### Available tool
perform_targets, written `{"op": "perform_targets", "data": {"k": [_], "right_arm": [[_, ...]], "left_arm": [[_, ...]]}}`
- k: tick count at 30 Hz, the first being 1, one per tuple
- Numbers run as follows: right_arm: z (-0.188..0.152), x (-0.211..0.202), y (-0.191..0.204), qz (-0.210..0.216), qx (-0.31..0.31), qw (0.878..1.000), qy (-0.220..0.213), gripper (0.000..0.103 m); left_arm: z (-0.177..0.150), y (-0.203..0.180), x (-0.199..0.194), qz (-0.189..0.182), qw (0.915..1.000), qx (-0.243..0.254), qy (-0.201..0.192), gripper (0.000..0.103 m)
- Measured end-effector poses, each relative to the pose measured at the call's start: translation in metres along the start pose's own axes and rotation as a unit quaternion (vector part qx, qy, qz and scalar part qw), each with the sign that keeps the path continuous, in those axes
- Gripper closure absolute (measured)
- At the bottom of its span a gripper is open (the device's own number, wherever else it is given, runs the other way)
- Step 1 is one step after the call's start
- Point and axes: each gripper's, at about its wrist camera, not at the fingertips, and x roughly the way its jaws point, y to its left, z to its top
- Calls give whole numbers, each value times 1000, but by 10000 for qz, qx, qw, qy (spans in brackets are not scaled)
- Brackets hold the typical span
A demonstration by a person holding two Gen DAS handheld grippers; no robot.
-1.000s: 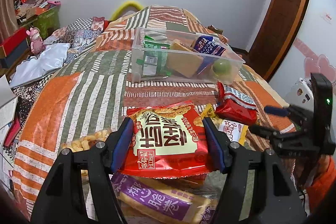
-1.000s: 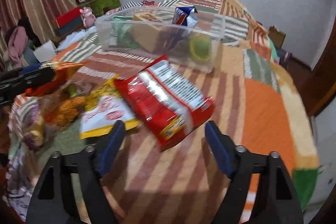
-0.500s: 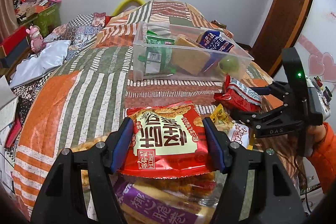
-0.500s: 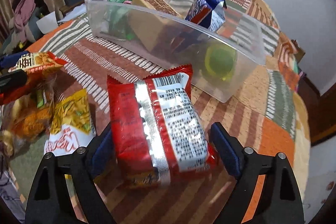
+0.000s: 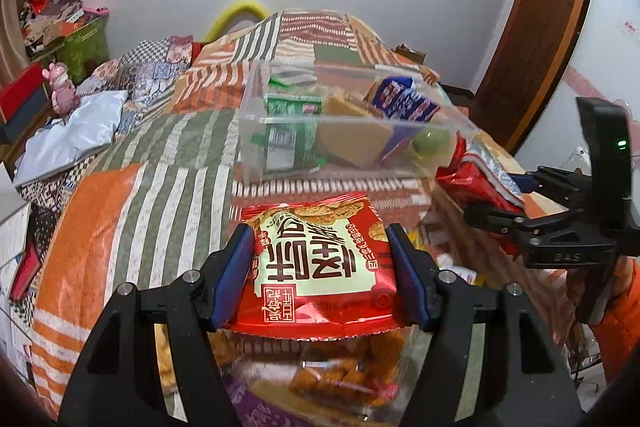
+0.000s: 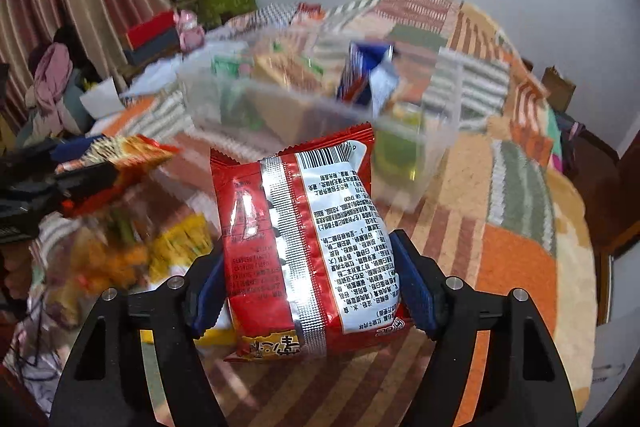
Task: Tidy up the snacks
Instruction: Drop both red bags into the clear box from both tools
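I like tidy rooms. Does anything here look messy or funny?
Yes. Loose snack bags lie heaped on the bed instead of in the clear box. Each hand-held gripper, left and right, holds a red packet, one and another.

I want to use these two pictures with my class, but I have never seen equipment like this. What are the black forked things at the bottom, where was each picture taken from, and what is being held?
There is no robot here. A person holds a two-fingered tool in each hand, and a wide-angle camera on each tool looks forward along its fingers.

One picture is from the left hand-held gripper. It is shut on a red cracker packet. The other tool shows at its right edge.

The other picture is from the right hand-held gripper, shut on a red noodle-style packet showing its barcode side.

Both look across a bed with a patchwork cover. On it stands a clear plastic box already holding snacks. More loose packets lie nearer, blurred.
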Motion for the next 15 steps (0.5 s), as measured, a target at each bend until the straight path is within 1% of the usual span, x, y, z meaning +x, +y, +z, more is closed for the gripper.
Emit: {"op": "perform_targets", "data": {"k": [4, 8, 11, 15], "right_arm": [[21, -17, 2, -8, 86, 9992, -389, 31], [44, -21, 3, -58, 162, 9977, -650, 31], [61, -16, 2, -47, 219, 9968, -765, 31], [85, -3, -2, -12, 327, 9961, -822, 31]], "left_arm": [[21, -2, 0, -11, 9998, 64, -169, 37], [46, -3, 2, 5, 9994, 138, -328, 37], [68, -2, 6, -37, 9991, 139, -409, 37], [97, 4, 17, 64, 9987, 119, -495, 37]]}}
